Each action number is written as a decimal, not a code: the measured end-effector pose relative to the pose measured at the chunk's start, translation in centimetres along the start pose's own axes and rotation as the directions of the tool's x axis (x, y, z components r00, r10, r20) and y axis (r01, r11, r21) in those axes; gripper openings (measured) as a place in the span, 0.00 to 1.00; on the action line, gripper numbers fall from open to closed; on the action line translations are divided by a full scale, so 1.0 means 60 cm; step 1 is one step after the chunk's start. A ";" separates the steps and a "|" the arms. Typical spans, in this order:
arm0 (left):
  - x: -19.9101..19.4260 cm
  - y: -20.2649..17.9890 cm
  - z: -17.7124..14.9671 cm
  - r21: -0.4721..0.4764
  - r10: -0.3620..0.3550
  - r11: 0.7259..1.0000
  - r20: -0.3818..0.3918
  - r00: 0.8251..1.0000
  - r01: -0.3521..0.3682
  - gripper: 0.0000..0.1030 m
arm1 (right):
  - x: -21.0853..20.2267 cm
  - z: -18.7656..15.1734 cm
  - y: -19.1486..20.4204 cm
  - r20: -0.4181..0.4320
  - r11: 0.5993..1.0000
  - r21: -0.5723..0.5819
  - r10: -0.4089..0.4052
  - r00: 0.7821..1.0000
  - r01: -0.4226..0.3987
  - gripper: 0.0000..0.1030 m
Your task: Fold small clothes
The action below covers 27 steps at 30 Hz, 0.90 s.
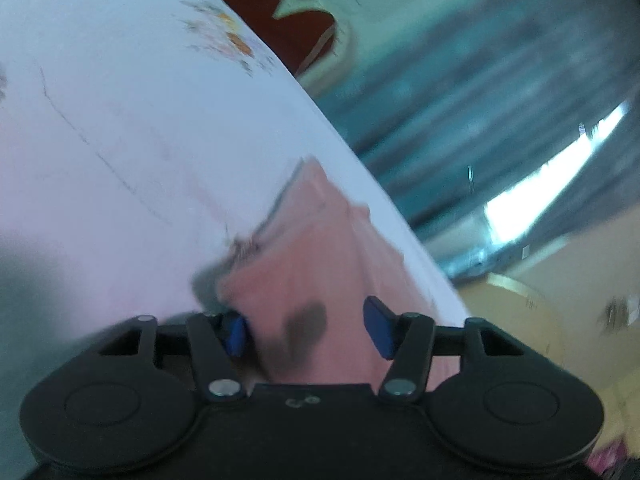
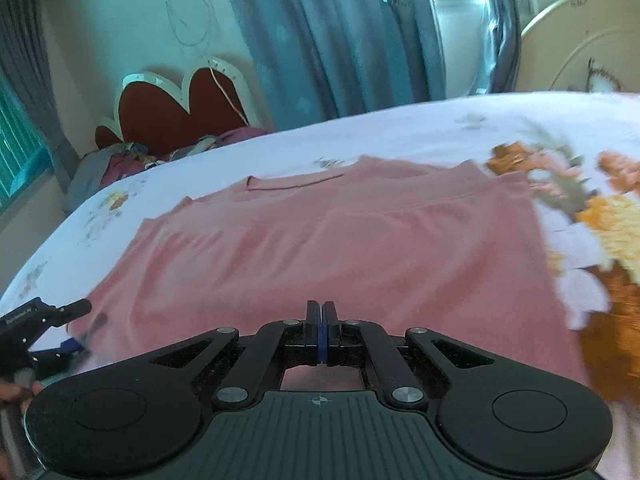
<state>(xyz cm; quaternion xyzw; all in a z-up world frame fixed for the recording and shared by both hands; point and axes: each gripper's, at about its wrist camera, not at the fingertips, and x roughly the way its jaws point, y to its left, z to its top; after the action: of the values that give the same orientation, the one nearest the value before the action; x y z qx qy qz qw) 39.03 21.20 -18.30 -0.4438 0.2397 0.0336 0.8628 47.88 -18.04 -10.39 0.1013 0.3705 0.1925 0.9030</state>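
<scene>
**A:** so what's the pink thing looking like right now?

**B:** It's a pink garment (image 2: pixel 320 248) spread pretty flat on a bed with a white floral sheet (image 2: pixel 400 128). Looks like a small top, neckline at the far edge, a stitched band running across it a bit below that. A few soft ripples in the middle, otherwise smooth. It sits toward the near side of the bed, with big orange flowers printed on the sheet just to its right.

**A:** and the grippers?

**B:** The right gripper (image 2: pixel 321 332) is clenched all the way, blue pads pressed flat together at the garment's near edge. Can't tell if any fabric is pinched between them, the frame hides that spot.

**A:** left one?

**B:** The left gripper (image 1: pixel 310 330) is about halfway open, pads apart, with pink cloth lying between them. The pads don't look like they're pressing on it. That view is tilted and really blurry though. From the right wrist view you can see it down at the garment's near left corner, beside the fabric edge.
</scene>
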 end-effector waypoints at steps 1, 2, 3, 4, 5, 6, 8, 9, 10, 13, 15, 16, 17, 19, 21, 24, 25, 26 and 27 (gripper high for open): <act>0.012 -0.003 0.005 -0.011 0.004 1.000 0.016 1.000 -0.004 0.48 | 0.020 0.005 0.009 -0.011 1.000 -0.003 0.017 1.000 -0.017 0.00; 0.023 -0.006 0.007 -0.012 0.010 1.000 0.027 1.000 -0.010 0.45 | 0.039 0.009 0.014 -0.021 0.999 -0.008 0.032 0.999 -0.033 0.00; 0.028 -0.006 0.009 -0.010 0.012 1.000 0.031 0.999 -0.012 0.44 | 0.058 0.012 0.023 -0.028 0.999 -0.015 0.044 0.999 -0.044 0.00; 0.033 -0.006 0.013 -0.010 0.011 1.000 0.032 0.999 -0.010 0.42 | 0.072 0.015 0.028 -0.031 0.998 -0.012 0.054 0.998 -0.054 0.00; 0.039 -0.007 0.015 -0.011 0.007 1.000 0.032 0.999 -0.007 0.31 | 0.086 0.015 0.030 -0.035 0.998 -0.005 0.064 0.997 -0.064 0.00; 0.046 -0.006 0.019 -0.016 0.004 1.000 0.014 1.000 -0.004 0.17 | 0.098 0.016 0.034 -0.038 0.998 0.000 0.065 0.997 -0.065 0.00; 0.041 0.006 0.024 -0.073 -0.008 0.997 0.031 0.999 0.011 0.07 | 0.110 0.018 0.040 -0.041 0.998 0.005 0.067 0.997 -0.067 0.00; 0.034 0.001 0.025 -0.077 -0.030 0.996 0.045 0.999 0.034 0.07 | 0.111 0.019 0.042 -0.043 0.998 0.004 0.065 0.997 -0.065 0.00; 0.027 -0.007 0.025 -0.057 -0.049 0.997 0.058 0.997 0.053 0.07 | 0.110 0.022 0.044 -0.041 0.998 -0.003 0.061 0.997 -0.061 0.00; 0.029 -0.019 0.020 0.033 -0.042 0.999 0.042 0.998 0.040 0.07 | 0.115 0.023 0.049 -0.040 0.998 -0.041 0.050 0.998 -0.052 0.00; 0.042 -0.005 0.017 0.037 0.022 0.999 0.004 1.000 -0.022 0.07 | 0.138 0.017 0.045 -0.082 0.999 -0.047 0.021 0.996 -0.025 0.00; 0.045 0.002 0.017 0.024 0.024 0.999 -0.001 1.000 -0.024 0.07 | 0.143 0.015 0.042 -0.082 0.999 -0.042 0.025 0.996 -0.028 0.00; 0.043 0.006 0.018 0.020 0.017 1.000 -0.002 1.000 -0.017 0.07 | 0.146 0.017 0.041 -0.078 0.999 -0.046 0.026 0.997 -0.030 0.00; 0.038 -0.002 0.019 0.048 0.020 0.999 0.000 1.000 -0.020 0.07 | 0.150 0.016 0.041 -0.076 0.998 -0.047 0.030 0.997 -0.033 0.00; 0.031 -0.015 0.021 0.063 0.006 0.998 0.012 1.000 -0.007 0.07 | 0.151 0.014 0.031 -0.071 0.999 -0.012 0.045 0.996 -0.046 0.00; 0.016 -0.059 0.026 0.133 -0.032 0.991 0.030 0.999 0.028 0.07 | 0.148 0.012 0.025 -0.065 0.998 0.001 0.061 0.996 -0.061 0.00; 0.011 -0.079 0.026 0.159 -0.052 0.986 0.027 0.998 0.047 0.07 | 0.147 0.013 0.022 -0.067 0.998 0.008 0.068 0.995 -0.067 0.00; 0.008 -0.100 0.024 0.184 -0.070 0.981 0.023 0.997 0.064 0.07 | 0.148 0.015 0.019 -0.073 0.997 0.014 0.077 0.994 -0.076 0.00; 0.008 -0.126 0.022 0.213 -0.088 0.973 0.010 0.996 0.084 0.07 | 0.146 0.020 0.014 -0.083 0.996 0.024 0.090 0.992 -0.088 0.00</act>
<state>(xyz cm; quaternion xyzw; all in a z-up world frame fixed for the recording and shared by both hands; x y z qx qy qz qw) 42.01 17.59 -12.21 -0.3586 0.2141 -0.0255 0.9083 54.19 -13.63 -14.78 0.1186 0.4052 0.2329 0.8761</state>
